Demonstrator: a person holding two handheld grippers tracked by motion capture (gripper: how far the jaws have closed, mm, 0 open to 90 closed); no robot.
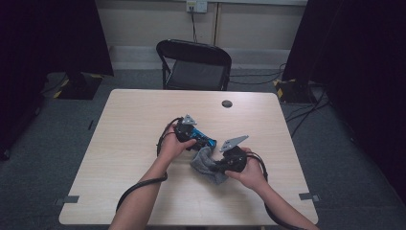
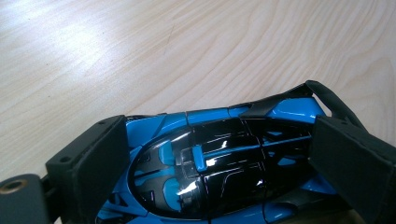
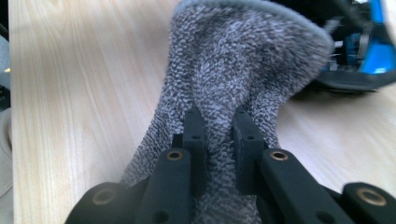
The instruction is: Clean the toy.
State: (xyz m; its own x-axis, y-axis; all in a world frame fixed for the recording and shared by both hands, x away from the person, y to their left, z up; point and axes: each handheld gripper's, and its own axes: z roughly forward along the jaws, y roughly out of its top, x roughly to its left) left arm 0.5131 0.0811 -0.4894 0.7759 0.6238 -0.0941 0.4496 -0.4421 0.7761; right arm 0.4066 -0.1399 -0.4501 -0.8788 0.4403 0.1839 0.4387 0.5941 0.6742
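Observation:
A blue and black toy car (image 2: 219,163) is clamped between the two black jaws of my left gripper (image 2: 219,168), just above the wooden table (image 2: 140,56). From above, the car (image 1: 203,142) sits at mid-table under my left gripper (image 1: 191,136). My right gripper (image 3: 219,135) is shut on a bunched grey knitted cloth (image 3: 233,60), whose far end reaches up against the car (image 3: 369,51). In the high view the cloth (image 1: 203,163) lies just below the car, with my right gripper (image 1: 221,165) at its right.
A black folding chair (image 1: 194,64) stands behind the far edge of the table (image 1: 134,120). A small dark round cap (image 1: 227,103) sits near the far edge. Dark curtains and cables flank the table on the floor.

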